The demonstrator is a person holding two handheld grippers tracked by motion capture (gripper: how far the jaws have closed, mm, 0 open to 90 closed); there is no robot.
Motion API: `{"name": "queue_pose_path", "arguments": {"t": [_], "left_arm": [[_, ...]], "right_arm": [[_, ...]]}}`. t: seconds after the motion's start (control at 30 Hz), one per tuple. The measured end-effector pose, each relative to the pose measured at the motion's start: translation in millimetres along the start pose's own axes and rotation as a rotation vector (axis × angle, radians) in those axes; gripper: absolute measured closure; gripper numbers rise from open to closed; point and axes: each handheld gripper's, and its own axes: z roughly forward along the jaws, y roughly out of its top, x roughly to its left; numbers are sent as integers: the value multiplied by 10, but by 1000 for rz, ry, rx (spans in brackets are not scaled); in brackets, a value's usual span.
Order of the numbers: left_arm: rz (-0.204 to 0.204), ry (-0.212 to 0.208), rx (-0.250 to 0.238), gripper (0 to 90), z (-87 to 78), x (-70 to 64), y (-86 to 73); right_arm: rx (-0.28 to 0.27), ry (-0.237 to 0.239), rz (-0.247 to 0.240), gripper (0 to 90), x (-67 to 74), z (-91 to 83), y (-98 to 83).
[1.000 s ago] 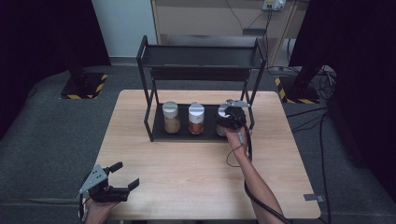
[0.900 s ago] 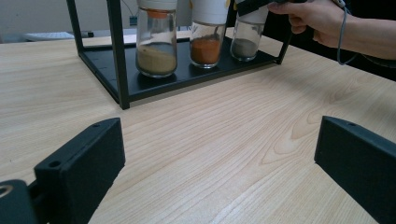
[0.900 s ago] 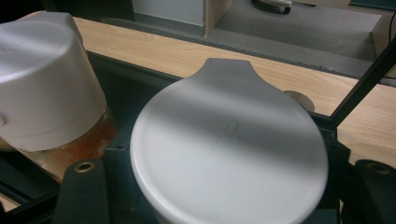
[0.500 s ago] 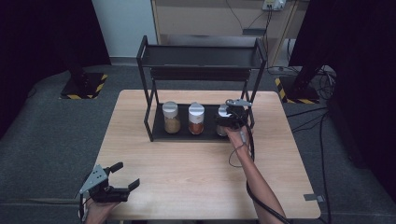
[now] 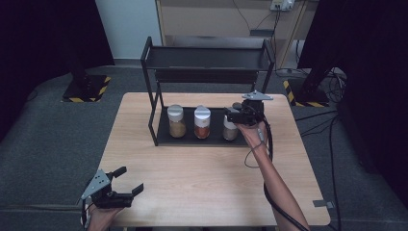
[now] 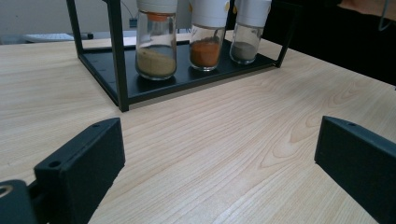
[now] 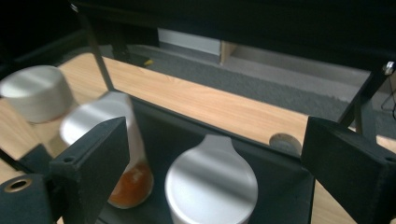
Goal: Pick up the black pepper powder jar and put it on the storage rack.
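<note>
Table (image 5: 202,183); right fingers (image 7: 93,158) wide, empty.

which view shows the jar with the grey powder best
The left gripper view: the grey-powder jar stands side-on on the black rack, contents plain. The right gripper view shows mostly its white cap from above. In the high view the right gripper partly covers it.

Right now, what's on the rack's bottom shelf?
Three white-capped jars stand on the rack: tan powder, orange powder, grey powder. The right gripper covers the grey jar's cap from above.
</note>
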Motion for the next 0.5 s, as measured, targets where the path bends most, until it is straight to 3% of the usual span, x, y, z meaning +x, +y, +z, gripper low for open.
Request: {"name": "queue_pose_path", "arguments": {"t": [0.5], "left_arm": [[-4, -2, 1, 5, 5, 16, -7]], "right_arm": [[-31, 101, -108, 68, 112, -339, 23]]}}
